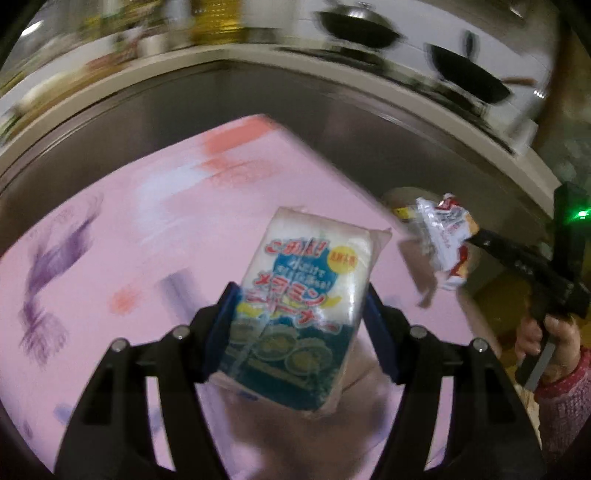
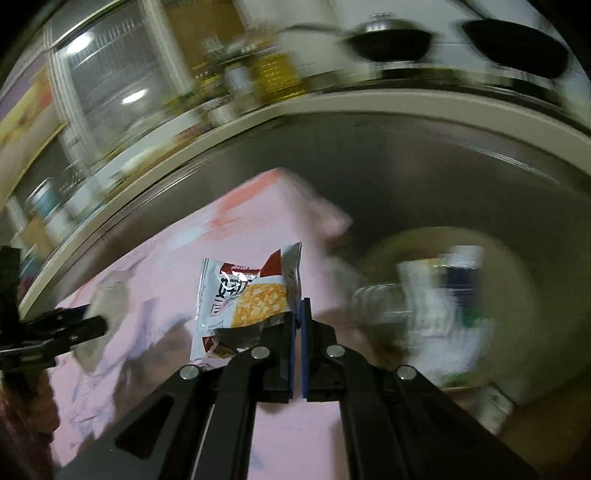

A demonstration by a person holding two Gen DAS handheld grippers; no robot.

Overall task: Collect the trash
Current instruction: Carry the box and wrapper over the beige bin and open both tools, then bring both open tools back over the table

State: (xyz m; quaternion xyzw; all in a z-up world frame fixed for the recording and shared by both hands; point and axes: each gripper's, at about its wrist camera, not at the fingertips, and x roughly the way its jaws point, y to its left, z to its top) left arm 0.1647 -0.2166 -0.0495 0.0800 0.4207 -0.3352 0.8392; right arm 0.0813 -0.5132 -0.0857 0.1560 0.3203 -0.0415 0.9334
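My left gripper (image 1: 299,295) is shut on a wrapped sponge pack (image 1: 306,280) with blue and red print, its blue pads pressing both long sides, above the pink patterned table cover (image 1: 110,221). My right gripper (image 2: 298,306) is shut on the edge of a crumpled silver and red snack wrapper (image 2: 251,302), which sticks up to the left of its jaws. In the left wrist view the right gripper (image 1: 476,236) carries that snack wrapper (image 1: 443,236) at the right, with a hand (image 1: 546,343) on its grip. The left gripper (image 2: 99,325) shows blurred at the left edge of the right wrist view.
A round beige bin (image 2: 517,266) with bottles and wrappers inside (image 2: 436,306) stands on the floor right of the pink table cover (image 2: 240,229). A counter edge (image 2: 332,107) runs behind, with black pans (image 1: 358,29) above and cluttered shelves (image 2: 229,66) at the left.
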